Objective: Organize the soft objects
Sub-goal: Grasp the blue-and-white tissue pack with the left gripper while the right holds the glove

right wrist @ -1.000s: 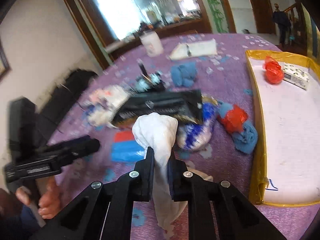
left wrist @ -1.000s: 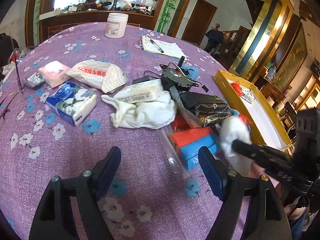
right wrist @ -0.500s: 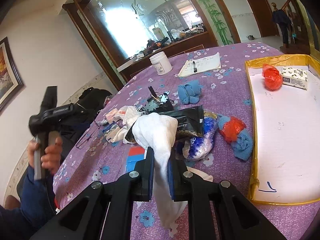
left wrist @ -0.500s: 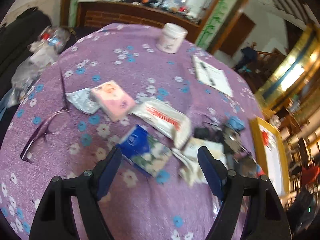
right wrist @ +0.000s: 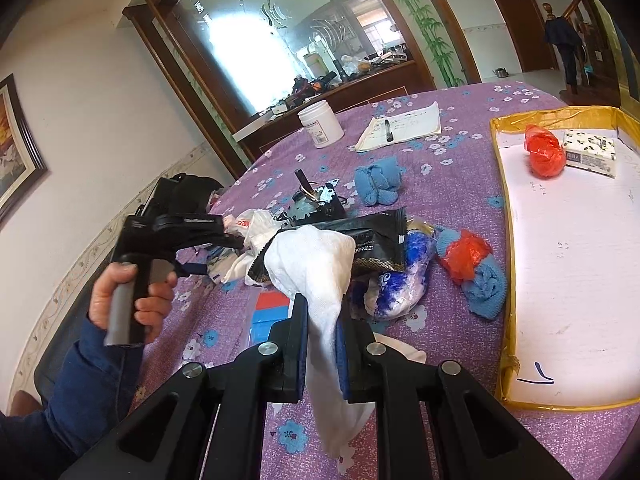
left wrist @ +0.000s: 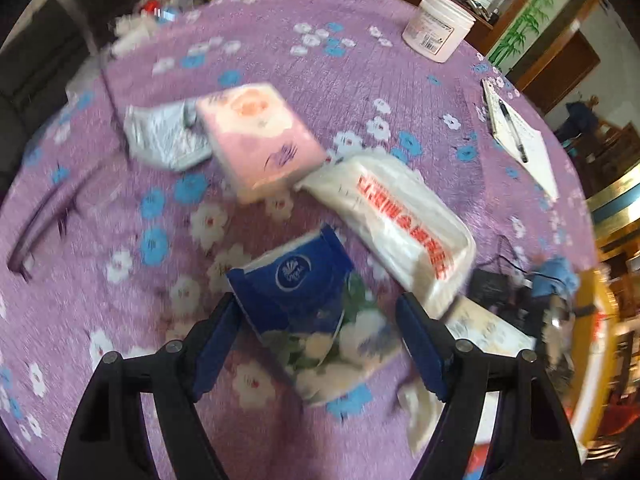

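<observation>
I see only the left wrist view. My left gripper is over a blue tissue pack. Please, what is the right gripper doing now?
Observer: The right gripper is shut on a white sock, which hangs between the pads.
Operator: Is there already something in the yellow tray? I see only its edge.
Observer: Yes. In the yellow tray lie a red plastic bag and a white tissue pack, at the far end.
Operator: Are other soft things near the tray?
Observer: A blue knitted sock with another red bag on it lies on the cloth beside the tray's left wall.
</observation>
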`<action>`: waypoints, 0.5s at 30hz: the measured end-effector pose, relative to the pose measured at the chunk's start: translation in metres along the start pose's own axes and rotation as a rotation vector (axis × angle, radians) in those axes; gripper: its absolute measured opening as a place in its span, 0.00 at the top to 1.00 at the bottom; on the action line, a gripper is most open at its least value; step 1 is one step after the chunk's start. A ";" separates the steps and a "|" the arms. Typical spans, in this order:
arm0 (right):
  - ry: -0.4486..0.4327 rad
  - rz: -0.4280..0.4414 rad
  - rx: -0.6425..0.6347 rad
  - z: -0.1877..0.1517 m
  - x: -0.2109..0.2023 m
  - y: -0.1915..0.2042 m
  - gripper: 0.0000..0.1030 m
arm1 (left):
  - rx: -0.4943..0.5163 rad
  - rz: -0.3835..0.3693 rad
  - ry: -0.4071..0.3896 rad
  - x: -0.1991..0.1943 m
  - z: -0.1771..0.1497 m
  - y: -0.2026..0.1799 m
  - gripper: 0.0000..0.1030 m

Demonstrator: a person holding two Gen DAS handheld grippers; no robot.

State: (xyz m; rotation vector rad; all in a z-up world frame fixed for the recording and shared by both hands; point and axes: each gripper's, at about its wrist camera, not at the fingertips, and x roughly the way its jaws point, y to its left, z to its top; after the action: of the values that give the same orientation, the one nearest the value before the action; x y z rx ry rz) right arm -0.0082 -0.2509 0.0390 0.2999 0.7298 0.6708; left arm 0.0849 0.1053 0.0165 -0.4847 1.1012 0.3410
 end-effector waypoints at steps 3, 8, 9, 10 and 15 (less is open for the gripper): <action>0.000 0.004 0.002 0.000 0.000 0.000 0.87 | 0.027 0.037 -0.032 -0.003 -0.005 -0.001 0.47; 0.002 0.013 -0.001 0.000 0.000 -0.001 0.87 | 0.054 -0.025 -0.052 -0.027 -0.022 0.008 0.48; 0.001 0.016 -0.001 0.000 0.000 -0.001 0.87 | 0.074 -0.053 -0.067 -0.036 -0.031 0.006 0.48; 0.002 0.018 -0.001 0.000 0.000 -0.001 0.87 | 0.094 -0.082 -0.089 -0.045 -0.040 0.003 0.48; -0.003 0.014 0.002 0.000 -0.001 -0.003 0.87 | 0.250 -0.172 -0.210 -0.078 -0.085 -0.034 0.48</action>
State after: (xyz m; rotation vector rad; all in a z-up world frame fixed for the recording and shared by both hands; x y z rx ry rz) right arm -0.0072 -0.2542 0.0380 0.3081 0.7262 0.6831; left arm 0.0043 0.0291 0.0628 -0.3104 0.8764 0.0981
